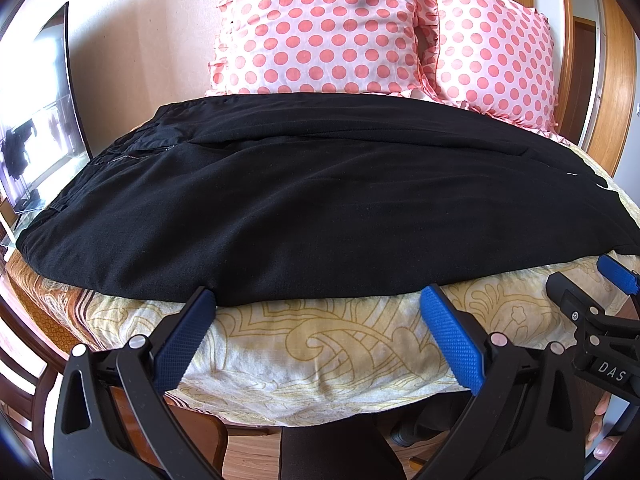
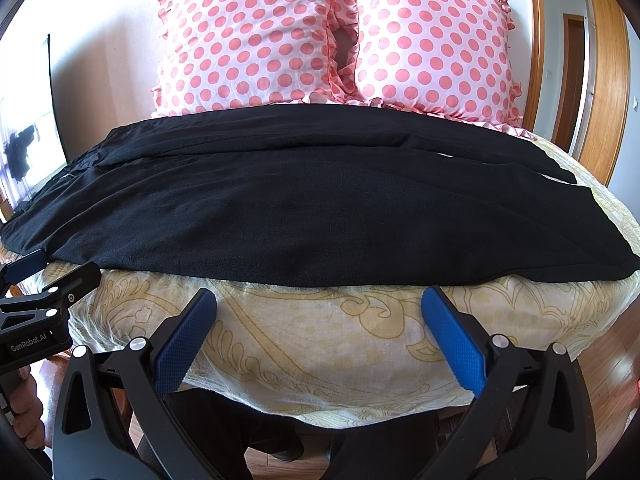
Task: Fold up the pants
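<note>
Lying flat across the middle of both views, the black pants are spread on a bed with a yellow patterned cover, waist end with its zipper at frame left, leg ends toward frame right. The two legs appear stacked one over the other lengthwise, so the first fold looks done; folding end to end is not yet done. Left gripper stands wide open at the lower centre of its view, one blue tip at the near hem, holding nothing. Right gripper is also wide open and empty, just short of the near edge. Two pink dotted pillows sit in the upper frame behind the pants.
</note>
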`<state>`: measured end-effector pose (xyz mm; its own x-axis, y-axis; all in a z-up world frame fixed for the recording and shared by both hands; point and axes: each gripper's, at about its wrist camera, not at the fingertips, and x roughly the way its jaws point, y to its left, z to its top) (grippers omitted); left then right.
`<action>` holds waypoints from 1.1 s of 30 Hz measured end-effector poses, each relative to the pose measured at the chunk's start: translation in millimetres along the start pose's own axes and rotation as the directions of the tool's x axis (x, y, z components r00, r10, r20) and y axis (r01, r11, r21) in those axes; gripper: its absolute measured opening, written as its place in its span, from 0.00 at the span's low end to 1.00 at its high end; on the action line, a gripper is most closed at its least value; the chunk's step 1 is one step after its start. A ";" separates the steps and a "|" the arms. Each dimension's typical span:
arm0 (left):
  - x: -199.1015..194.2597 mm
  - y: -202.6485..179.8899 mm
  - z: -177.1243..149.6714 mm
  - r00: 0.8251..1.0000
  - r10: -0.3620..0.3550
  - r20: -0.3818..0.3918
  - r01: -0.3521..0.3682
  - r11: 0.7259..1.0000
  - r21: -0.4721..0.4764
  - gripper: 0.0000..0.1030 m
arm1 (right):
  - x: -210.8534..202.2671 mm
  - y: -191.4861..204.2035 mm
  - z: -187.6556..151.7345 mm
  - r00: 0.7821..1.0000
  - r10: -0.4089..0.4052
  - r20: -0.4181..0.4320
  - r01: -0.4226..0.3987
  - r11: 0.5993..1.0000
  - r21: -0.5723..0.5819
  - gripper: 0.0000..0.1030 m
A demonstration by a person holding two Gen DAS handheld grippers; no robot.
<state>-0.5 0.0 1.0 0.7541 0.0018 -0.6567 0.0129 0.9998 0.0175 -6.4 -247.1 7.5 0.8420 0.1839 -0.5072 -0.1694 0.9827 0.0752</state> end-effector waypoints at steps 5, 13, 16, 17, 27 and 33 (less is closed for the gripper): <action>0.0 -0.1 -0.3 1.000 0.000 0.000 0.000 1.000 0.000 0.98 | -0.2 0.0 0.1 1.000 0.000 0.000 0.000 1.000 0.000 0.99; -0.1 -0.1 -0.3 1.000 0.000 0.001 0.000 1.000 0.001 0.98 | -0.4 0.3 0.2 1.000 0.000 0.000 0.000 1.000 0.000 0.99; -0.2 -0.1 -0.3 1.000 0.000 0.002 0.000 1.000 0.001 0.98 | -0.4 0.4 0.3 1.000 0.000 0.000 0.000 1.000 0.000 0.99; -0.2 -0.1 -0.3 1.000 0.000 0.002 0.000 1.000 0.001 0.98 | -0.4 0.4 0.3 1.000 0.000 0.000 0.000 1.000 0.000 0.99; -0.1 -0.1 0.1 1.000 0.000 -0.001 0.000 1.000 0.001 0.98 | -0.7 1.5 0.9 1.000 -0.001 -0.001 0.001 1.000 0.003 0.99; -3.1 0.1 9.0 1.000 -0.016 -0.027 0.017 1.000 0.012 0.98 | -4.0 6.5 4.2 1.000 0.022 0.009 -0.022 1.000 -0.020 0.99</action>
<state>3.1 -0.1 9.8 0.7361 -0.0138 -0.6767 0.0331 0.9993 0.0156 -8.7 -241.3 13.7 0.8426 0.2058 -0.4976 -0.1979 0.9778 0.0691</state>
